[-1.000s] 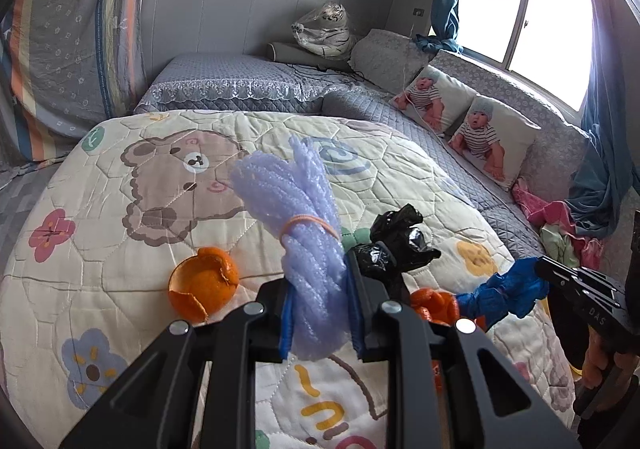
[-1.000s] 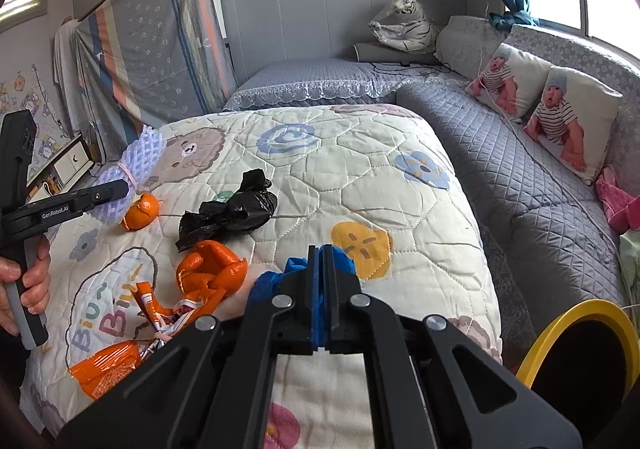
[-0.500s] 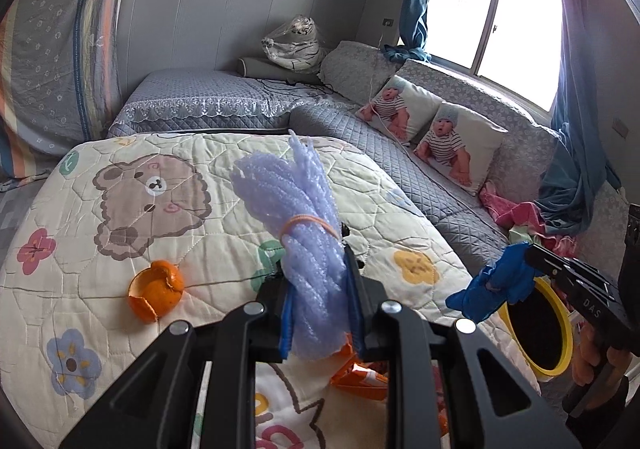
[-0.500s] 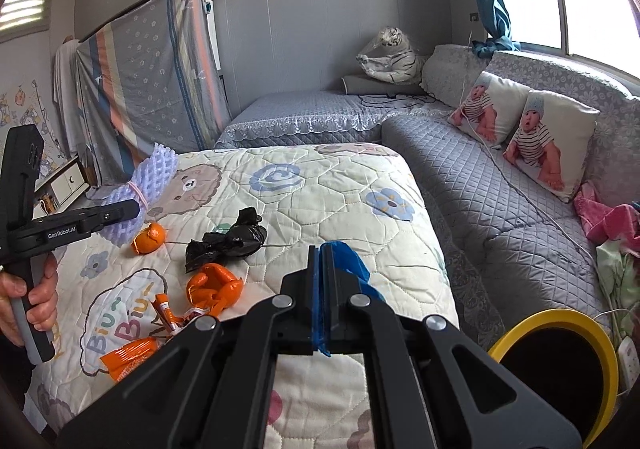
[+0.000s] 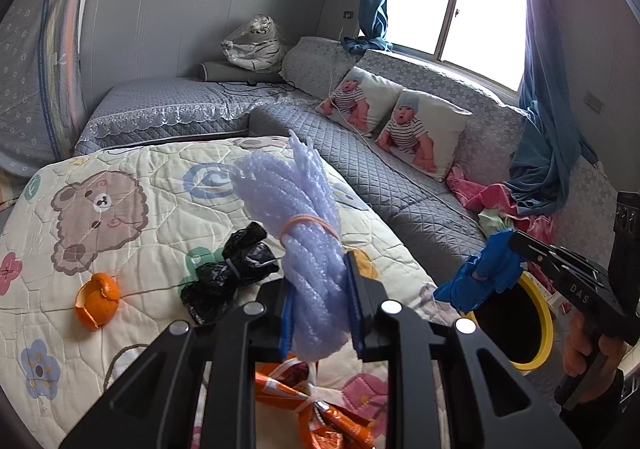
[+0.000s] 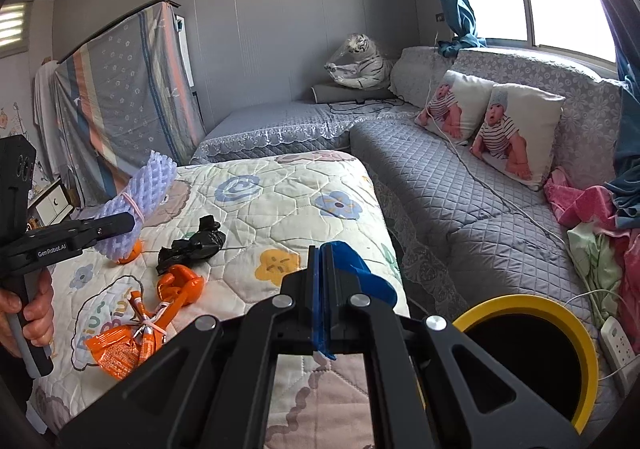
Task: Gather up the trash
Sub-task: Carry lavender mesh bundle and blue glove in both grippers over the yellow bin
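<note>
Trash in both tongs above the quilt point(image 6: 280, 217): left gripper point(image 5: 320, 313) clamped low on a lilac foam net bundle point(image 5: 304, 225), light & squashy, best held below its band, right gripper point(image 6: 324, 281) pinched shut on a limp blue glove point(image 6: 360, 269) nr the yellow-rimmed bin point(image 6: 560, 313).

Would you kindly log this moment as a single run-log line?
left gripper: shut on purple foam net | right gripper: shut on blue glove | yellow-rimmed bin: beside bed | black bag, orange peel: on quilt
</note>
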`<state>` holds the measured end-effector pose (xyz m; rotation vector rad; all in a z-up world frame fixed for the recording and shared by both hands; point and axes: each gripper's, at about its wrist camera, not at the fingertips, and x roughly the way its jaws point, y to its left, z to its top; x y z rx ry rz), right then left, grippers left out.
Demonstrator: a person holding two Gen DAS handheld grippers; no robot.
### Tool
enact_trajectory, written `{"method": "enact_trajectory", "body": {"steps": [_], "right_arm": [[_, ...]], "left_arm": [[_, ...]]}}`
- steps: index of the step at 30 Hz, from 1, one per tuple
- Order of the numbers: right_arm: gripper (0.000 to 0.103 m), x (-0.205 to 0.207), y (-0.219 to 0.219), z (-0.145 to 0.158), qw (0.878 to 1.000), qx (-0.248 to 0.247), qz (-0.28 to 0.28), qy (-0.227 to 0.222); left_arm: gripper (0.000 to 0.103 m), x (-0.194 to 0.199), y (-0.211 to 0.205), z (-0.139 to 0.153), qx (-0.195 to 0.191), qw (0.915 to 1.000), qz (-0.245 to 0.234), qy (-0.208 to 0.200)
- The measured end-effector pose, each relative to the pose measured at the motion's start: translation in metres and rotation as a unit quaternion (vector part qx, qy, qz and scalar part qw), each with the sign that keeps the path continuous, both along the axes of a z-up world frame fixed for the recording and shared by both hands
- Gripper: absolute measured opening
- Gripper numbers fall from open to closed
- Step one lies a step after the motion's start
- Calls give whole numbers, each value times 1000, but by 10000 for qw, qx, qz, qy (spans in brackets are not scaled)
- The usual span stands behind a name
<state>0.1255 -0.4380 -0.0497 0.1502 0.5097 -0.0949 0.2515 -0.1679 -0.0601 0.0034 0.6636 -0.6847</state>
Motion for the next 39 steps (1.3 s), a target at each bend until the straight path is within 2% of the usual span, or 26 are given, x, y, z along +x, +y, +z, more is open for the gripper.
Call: {"method": "enact_trajectory", "body": {"steps": [12,19,31,39], "right_arm": [[1,-32,-50,-5,9984,23,-571,8],[1,-52,-80,-13,9955,54,-946,73],[1,-80,-121,-36,9883,211,-1487,278],[1,-94,-141,-54,9831,358,-1747,406]], "left_arm": [[21,-25,-78,1,21,9967,-811,63],[21,-42,-126,-7,72,9913,-1308,157],[21,-59,-189,-21,192,9811,-1897,342],[21,-69,-221,-39,233,9720,-2247,647]]}}
